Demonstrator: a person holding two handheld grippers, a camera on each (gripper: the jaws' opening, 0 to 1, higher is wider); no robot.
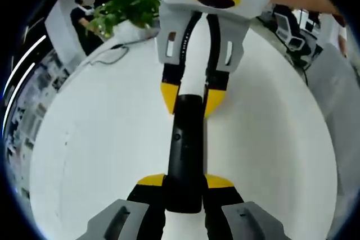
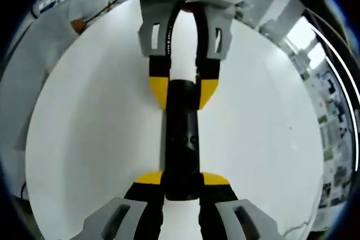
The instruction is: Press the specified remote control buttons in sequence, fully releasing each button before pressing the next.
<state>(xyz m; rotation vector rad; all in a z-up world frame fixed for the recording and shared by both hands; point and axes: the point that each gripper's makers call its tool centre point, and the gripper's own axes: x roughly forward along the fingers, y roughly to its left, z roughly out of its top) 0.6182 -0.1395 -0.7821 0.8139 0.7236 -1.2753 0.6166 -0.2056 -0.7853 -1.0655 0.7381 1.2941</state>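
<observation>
In the left gripper view, the left gripper (image 1: pixel 184 182) rises from six o'clock, its yellow-tipped jaws clamped on the near end of a slim black remote control (image 1: pixel 184 147). The remote runs straight up toward twelve o'clock, held above a round white table (image 1: pixel 90 155). Its far end is pinched between the yellow tips of the right gripper (image 1: pixel 193 98), which comes down from twelve o'clock, grey and white with black arms. A small button or mark shows on the remote's left edge near the middle.

In the right gripper view the arrangement mirrors: the right gripper (image 2: pixel 183 181) at six o'clock is closed on one end of the remote control (image 2: pixel 181 139), and the left gripper (image 2: pixel 183 91) from twelve o'clock grips the other end. Both pairs of jaws touch the remote's sides.

Further out in the left gripper view, a leafy green plant (image 1: pixel 126 7) sits at eleven o'clock at the table's far edge, with a dark cable (image 1: pixel 112 54) lying on the tabletop just below it. A person (image 1: pixel 84 21) is at ten to eleven o'clock beyond the table. In the right gripper view, a person in white (image 2: pixel 84 4) is at eleven o'clock.
</observation>
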